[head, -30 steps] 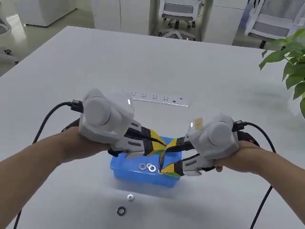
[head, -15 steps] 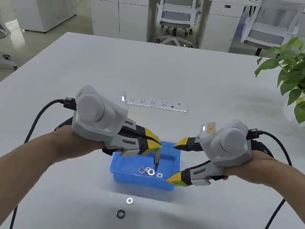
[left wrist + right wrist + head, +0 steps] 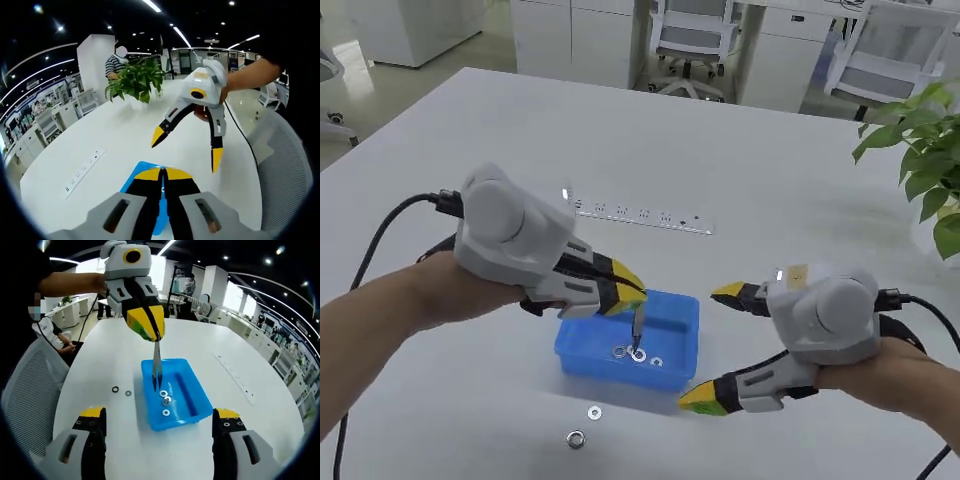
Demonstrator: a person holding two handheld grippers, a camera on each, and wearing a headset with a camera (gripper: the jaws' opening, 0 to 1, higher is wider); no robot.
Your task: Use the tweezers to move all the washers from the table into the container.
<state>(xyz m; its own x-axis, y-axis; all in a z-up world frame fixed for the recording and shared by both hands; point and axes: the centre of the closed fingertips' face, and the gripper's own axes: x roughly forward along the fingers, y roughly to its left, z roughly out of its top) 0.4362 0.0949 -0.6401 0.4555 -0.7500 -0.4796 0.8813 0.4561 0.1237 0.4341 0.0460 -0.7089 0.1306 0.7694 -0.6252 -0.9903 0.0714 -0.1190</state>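
My left gripper (image 3: 628, 290) is shut on thin metal tweezers (image 3: 637, 330), which point down into the blue container (image 3: 672, 322). Their tips sit among three washers (image 3: 638, 354) on its floor. Two more washers (image 3: 594, 412) lie on the white table just in front of the container, the darker one (image 3: 576, 438) nearer me. My right gripper (image 3: 710, 345) stands open to the right of the container, holding nothing. The right gripper view has the left gripper (image 3: 147, 325), the tweezers (image 3: 156, 365), the container (image 3: 192, 390) and the table washers (image 3: 115, 389).
A white power strip (image 3: 640, 215) lies on the table behind the container. A leafy plant (image 3: 920, 130) stands at the right edge. Office chairs (image 3: 695, 30) stand beyond the far table edge. Cables trail from both grippers.
My right gripper has drawn away from the tweezers to the right and opened wide. The left gripper stays shut on the tweezers over the container.
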